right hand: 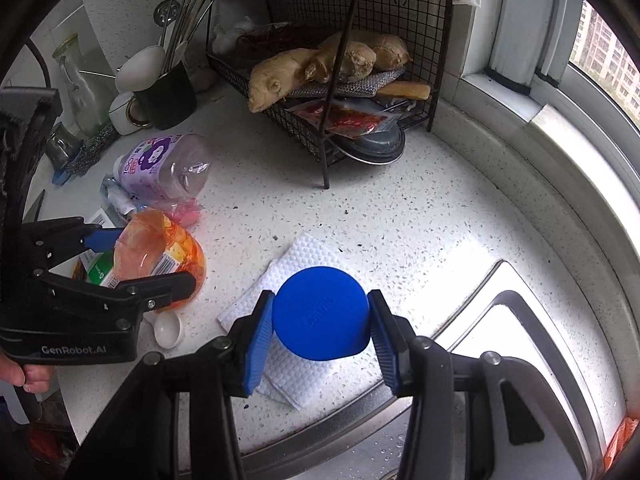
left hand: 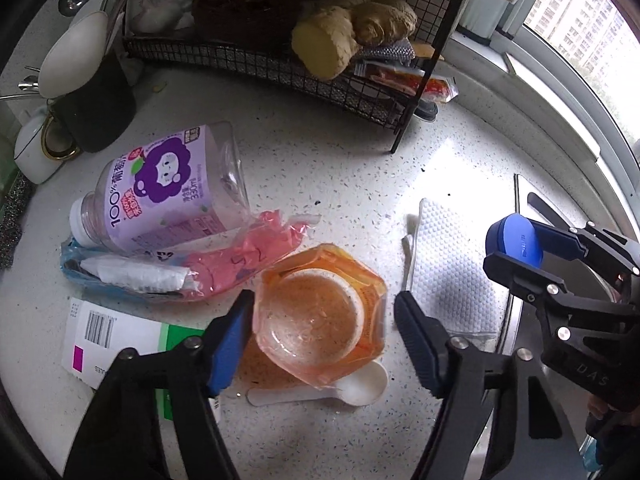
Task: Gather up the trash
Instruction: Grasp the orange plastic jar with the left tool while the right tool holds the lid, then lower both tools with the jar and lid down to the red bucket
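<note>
two grippers were at work on the speckled white countertop [left hand: 340, 168]. my left gripper [left hand: 320, 332] straddled the crumpled clear orange plastic cup wrapper [left hand: 320, 312], which lay on the counter with a round moulded bowl at its middle; the left pad touched its edge, the right pad stood clear, so the jaws were not yet clenched on it. my right gripper [right hand: 320, 322] was clamped on the round, smooth blue cap [right hand: 320, 312], held above the folded white embossed paper towel [right hand: 296, 256] near the steel sink rim [right hand: 520, 300].

to do this well, i judged i should centre the left jaws on the stiffer moulded bowl, not the thin floppy film round it, and squeeze gently: that plastic looked slick and springy and could buckle or pop sideways. the small white plastic spoon [left hand: 352, 390] lay partly under the wrapper's near edge and might drag along.

more trash sat just beyond: an empty clear bottle with a purple label [left hand: 168, 196] on its side, resting on a soft pink and blue plastic bag [left hand: 224, 260], and a flat white and green cardboard box [left hand: 116, 336] beside the left finger. the black wire rack [left hand: 360, 92] with knobbly ginger [left hand: 352, 36] was no concern of mine.
</note>
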The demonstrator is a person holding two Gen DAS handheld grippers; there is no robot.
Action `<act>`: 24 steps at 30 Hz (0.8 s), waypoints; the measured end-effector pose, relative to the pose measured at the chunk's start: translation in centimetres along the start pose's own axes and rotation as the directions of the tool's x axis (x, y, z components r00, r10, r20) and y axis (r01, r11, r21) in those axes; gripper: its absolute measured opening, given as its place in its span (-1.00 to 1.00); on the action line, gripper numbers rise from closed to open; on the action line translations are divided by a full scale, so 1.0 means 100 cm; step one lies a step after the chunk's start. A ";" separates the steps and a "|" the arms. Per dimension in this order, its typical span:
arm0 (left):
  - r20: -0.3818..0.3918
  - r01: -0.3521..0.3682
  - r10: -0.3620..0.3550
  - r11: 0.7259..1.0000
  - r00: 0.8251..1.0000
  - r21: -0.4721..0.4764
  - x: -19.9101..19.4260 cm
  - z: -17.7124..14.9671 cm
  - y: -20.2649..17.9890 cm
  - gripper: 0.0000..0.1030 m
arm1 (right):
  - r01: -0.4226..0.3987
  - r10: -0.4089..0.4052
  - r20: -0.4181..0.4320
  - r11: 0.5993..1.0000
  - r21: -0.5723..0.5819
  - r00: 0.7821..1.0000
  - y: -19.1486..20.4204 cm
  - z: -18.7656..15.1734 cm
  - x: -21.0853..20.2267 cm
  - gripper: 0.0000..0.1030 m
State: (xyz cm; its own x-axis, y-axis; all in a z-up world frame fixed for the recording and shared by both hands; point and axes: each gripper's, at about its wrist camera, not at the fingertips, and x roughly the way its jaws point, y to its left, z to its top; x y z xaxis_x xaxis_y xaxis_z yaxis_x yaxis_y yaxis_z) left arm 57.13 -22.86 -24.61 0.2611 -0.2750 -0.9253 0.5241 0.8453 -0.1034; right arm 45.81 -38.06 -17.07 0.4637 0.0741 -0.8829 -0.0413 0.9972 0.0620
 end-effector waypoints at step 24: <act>0.132 0.036 -0.032 0.999 0.991 -0.026 -0.123 -0.064 -0.006 0.10 | 0.014 -0.012 0.033 0.999 -0.049 0.999 0.039 -0.026 -0.070 -0.16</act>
State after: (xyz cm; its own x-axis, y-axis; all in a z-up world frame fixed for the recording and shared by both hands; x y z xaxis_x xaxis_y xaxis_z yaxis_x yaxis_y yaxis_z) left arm 48.43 -17.02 -15.57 0.3494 -0.3599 -0.8651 0.5115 0.8468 -0.1458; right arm 40.08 -34.73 -11.91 0.4931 0.0621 -0.8677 -0.0786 0.9965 0.0266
